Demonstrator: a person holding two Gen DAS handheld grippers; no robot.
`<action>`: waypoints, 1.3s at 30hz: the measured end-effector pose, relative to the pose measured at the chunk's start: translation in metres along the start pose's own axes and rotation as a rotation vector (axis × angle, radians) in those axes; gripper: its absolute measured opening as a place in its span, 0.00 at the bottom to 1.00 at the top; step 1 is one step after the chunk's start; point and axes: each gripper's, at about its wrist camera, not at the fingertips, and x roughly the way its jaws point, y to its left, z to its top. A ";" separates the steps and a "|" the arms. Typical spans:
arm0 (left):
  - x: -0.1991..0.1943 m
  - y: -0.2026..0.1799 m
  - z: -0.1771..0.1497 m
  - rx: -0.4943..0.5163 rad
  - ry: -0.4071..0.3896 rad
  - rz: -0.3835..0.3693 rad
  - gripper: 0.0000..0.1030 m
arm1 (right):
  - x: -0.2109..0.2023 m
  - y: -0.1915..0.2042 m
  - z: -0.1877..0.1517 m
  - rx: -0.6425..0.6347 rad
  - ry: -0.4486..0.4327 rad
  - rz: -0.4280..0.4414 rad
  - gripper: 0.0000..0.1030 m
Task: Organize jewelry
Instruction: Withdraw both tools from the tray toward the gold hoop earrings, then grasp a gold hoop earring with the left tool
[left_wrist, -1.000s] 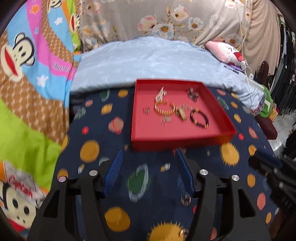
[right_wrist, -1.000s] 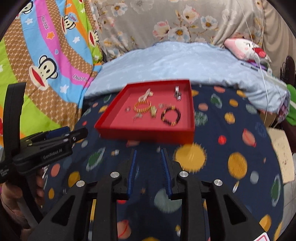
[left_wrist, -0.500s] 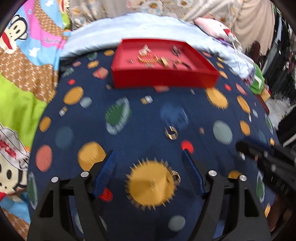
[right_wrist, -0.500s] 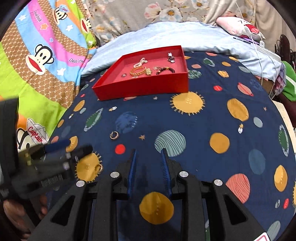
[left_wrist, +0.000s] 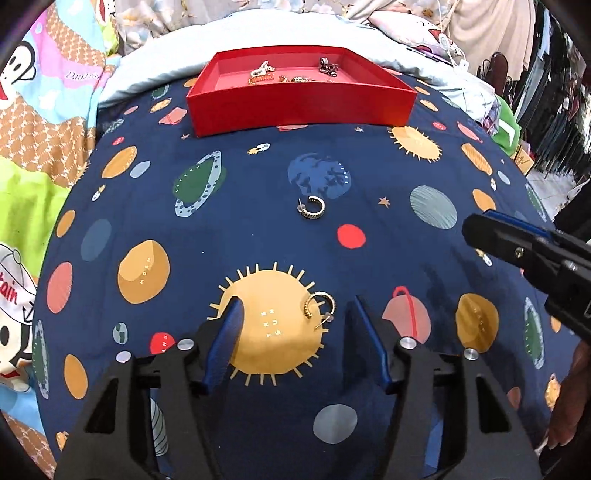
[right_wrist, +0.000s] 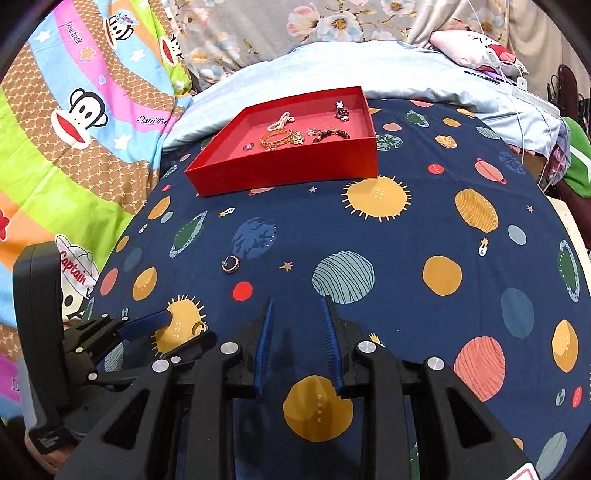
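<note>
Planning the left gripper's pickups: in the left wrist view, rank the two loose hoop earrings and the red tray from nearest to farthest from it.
1. Gold hoop, between the open jaws of the left gripper, right of centre.
2. Second hoop, farther ahead on the cloth.
3. Red tray, at the far end.

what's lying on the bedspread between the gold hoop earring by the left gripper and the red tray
One more hoop earring, lying on the planet-print bedspread roughly midway between the gold hoop earring and the red tray. Otherwise that stretch is bare cloth. The left wrist view shows it best.

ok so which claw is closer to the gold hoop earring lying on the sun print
Left. The left claw is open with the gold hoop earring lying between its fingers, nearer the right one. The right claw sits off to the earring's right, over bare bedsheet.
</note>
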 end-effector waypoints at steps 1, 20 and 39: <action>0.000 0.000 0.000 0.002 -0.002 0.000 0.48 | 0.001 0.000 0.000 0.000 0.003 -0.001 0.25; -0.012 0.012 0.000 -0.032 -0.010 -0.057 0.16 | 0.032 0.031 0.011 -0.057 0.031 0.048 0.25; -0.011 0.014 -0.003 -0.039 0.015 -0.100 0.17 | 0.039 0.029 0.019 -0.049 0.039 0.043 0.26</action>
